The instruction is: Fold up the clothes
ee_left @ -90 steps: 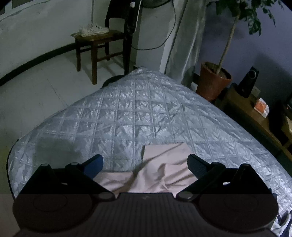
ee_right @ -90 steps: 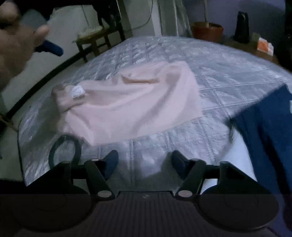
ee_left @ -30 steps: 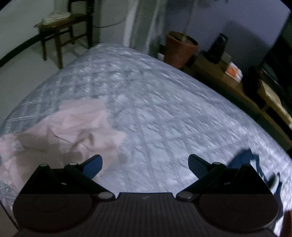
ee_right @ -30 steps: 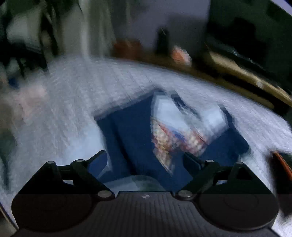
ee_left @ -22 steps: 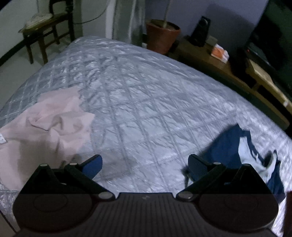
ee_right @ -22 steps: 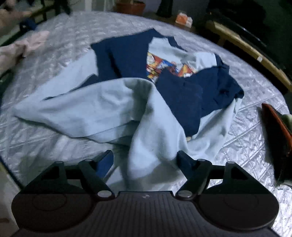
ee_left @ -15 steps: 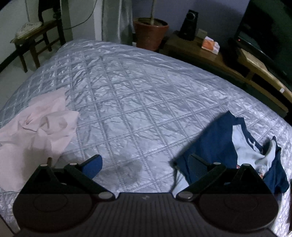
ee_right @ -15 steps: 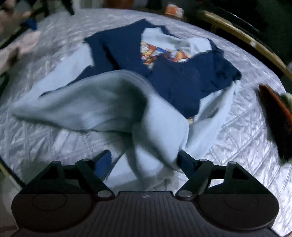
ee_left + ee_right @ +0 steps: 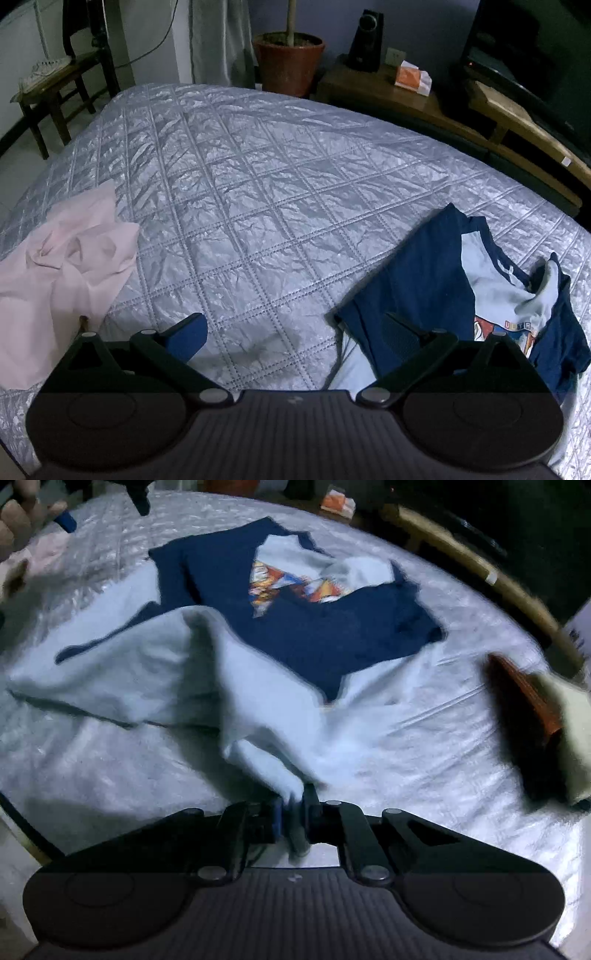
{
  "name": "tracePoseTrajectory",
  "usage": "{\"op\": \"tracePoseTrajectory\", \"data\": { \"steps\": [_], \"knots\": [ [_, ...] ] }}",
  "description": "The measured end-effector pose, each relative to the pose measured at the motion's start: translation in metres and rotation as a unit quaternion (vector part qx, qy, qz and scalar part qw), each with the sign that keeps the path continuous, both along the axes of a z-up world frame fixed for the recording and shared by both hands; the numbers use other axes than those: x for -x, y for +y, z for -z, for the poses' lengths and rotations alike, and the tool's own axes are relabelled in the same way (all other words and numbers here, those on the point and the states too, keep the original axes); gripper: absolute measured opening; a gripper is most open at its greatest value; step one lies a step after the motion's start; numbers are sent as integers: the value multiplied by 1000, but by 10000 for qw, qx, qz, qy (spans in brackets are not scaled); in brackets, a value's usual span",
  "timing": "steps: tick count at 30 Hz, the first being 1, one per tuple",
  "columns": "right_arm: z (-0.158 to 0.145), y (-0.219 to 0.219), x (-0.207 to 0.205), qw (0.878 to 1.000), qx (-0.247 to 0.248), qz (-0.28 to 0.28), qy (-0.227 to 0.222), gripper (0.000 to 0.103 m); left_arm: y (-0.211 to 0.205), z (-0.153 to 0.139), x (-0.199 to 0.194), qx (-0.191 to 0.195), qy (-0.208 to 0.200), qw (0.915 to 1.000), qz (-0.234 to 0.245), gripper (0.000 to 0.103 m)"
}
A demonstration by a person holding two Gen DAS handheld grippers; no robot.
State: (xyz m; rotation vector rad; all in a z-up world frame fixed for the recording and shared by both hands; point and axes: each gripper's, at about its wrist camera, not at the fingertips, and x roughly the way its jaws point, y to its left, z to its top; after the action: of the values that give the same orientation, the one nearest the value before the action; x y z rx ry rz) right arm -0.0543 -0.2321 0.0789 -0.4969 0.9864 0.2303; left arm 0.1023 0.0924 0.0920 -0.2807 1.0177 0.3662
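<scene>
A crumpled navy and pale blue shirt (image 9: 303,627) with a colourful print lies on the quilted silver bedspread (image 9: 424,738). My right gripper (image 9: 293,812) is closing its jaws, and a fold of the shirt's pale blue fabric (image 9: 266,753) is pinched between the pads at the near edge. In the left wrist view the same shirt (image 9: 436,280) lies at the right. My left gripper (image 9: 291,332) hangs open over bare bedspread (image 9: 258,192), its right finger over the shirt's navy edge. A pink garment (image 9: 70,266) lies bunched at the left.
A dark red and cream object (image 9: 535,731) lies on the bed at the right. Past the bed's far edge stand a potted plant (image 9: 288,59), a speaker (image 9: 365,40), a low wooden bench (image 9: 443,107) and a chair (image 9: 55,88). A hand (image 9: 22,520) shows at top left.
My right gripper has closed from wide open onto the pale blue fabric of the shirt. The left gripper swung right, away from the pink garment, bringing the blue shirt into its view.
</scene>
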Motion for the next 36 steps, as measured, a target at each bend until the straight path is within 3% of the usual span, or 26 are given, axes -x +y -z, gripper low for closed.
{"op": "tracePoseTrajectory", "data": {
  "steps": [4, 6, 8, 9, 10, 11, 12, 15, 17, 22, 24, 28, 30, 32, 36],
  "knots": [
    [-14, -29, 3, 9899, 1288, -339, -482, 16, 1, 0, 0, 10, -13, 10000, -6, 100],
    [-17, -39, 2, 9893, 1358, -150, -507, 17, 1, 1, 0, 7, -1, 10000, -8, 100],
    [-15, -39, 5, 9889, 1433, -87, -395, 42, 1, 1, 0, 7, 17, 10000, -18, 100],
    [-13, -40, 5, 9895, 1430, -48, -191, 74, 1, 2, -1, 13, 24, 10000, -20, 100],
    [-9, -40, 3, 9906, 1336, -29, 289, 87, 0, 2, -1, 12, 25, 10000, -12, 100],
    [-15, -38, 4, 9934, 1034, -72, 488, 80, 0, 2, -1, 8, 25, 10000, -2, 100],
    [-21, -36, 5, 9955, 699, -125, 632, 65, 0, 2, -1, 6, 17, 10000, 11, 100],
    [-57, -33, 4, 9985, -503, 213, -107, 68, -2, 2, -1, -26, 7, 10000, 49, 100],
    [-61, -19, -4, 9945, -1006, 84, -265, 67, -3, 3, -1, -39, 36, 10000, 62, 100],
    [0, 26, -23, 9978, -210, -502, 381, 70, -1, 4, -1, -16, 45, 10000, 40, 100],
    [9, 25, -23, 9958, -164, -613, 660, 72, 1, 2, -1, 17, 27, 10000, 10, 100],
    [6, 19, -23, 9785, -480, -851, 1818, 72, 6, 0, -1, 32, -4, 10000, -51, 100],
    [-6, 15, -28, 9826, -791, -689, 1531, 74, 10, -1, -1, 61, -4, 9999, -112, 100],
    [-21, 7, -45, 9871, -1334, -144, 875, 79, 13, -1, 0, 60, -16, 9998, -165, 100],
    [-28, 3, -78, 9647, -2472, 906, -35, 80, 17, -2, 1, 51, -14, 9997, -220, 100]
  ]
}}
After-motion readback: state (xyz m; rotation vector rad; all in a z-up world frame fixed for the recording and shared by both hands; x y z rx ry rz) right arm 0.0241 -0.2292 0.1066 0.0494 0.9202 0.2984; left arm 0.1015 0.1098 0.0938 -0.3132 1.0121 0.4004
